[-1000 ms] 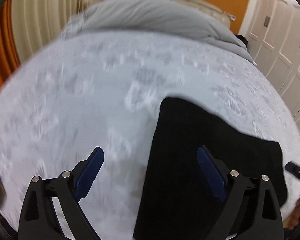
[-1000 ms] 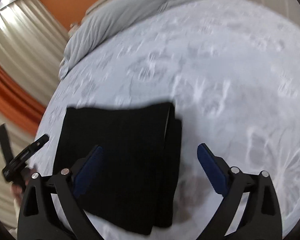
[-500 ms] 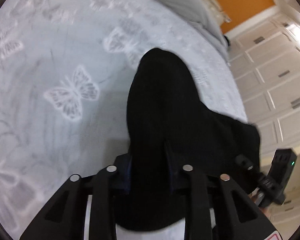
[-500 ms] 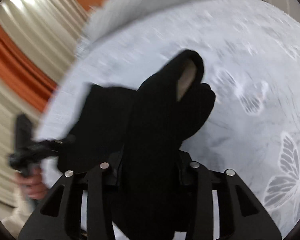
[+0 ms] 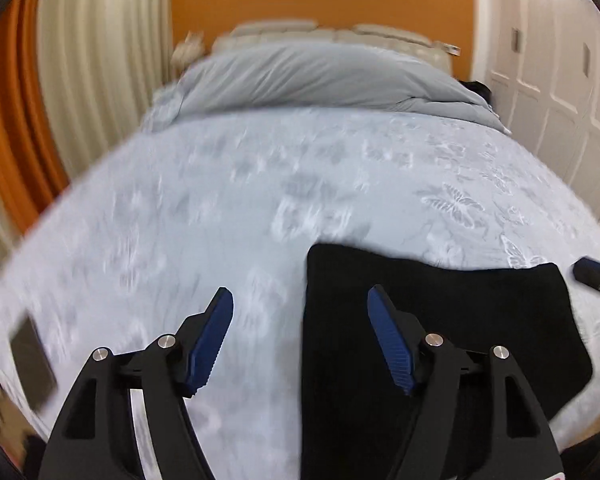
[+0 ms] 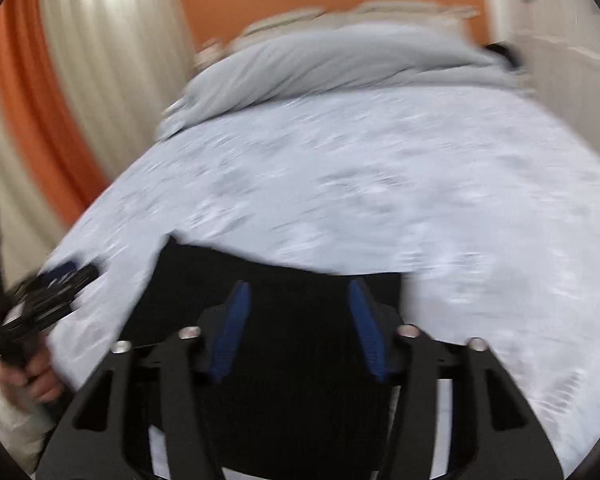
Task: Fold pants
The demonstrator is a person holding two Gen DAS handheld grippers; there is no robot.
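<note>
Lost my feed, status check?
Left gripper open, right gripper open. Black pants folded flat on bedspread. Nothing in the way.

One pair of black pants point(image 5: 440, 320) lies folded on the near right of one bed point(image 5: 220, 200). One grey duvet point(image 5: 320, 76) is heaped at the far end. Two grippers show, left gripper point(image 5: 300, 300) and right gripper point(image 6: 298, 294), each with two blue fingers point(image 5: 216, 340). One dark flat thing point(image 5: 32, 364) lies at the near left edge.

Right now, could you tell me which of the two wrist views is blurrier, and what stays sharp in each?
The right wrist view is blurrier: the bedspread streaks sideways, and the right gripper is soft. In the left wrist view the left gripper and black pants are crisp, with smear on the bedspread's left side. Both views bend straight lines at the rim.
</note>
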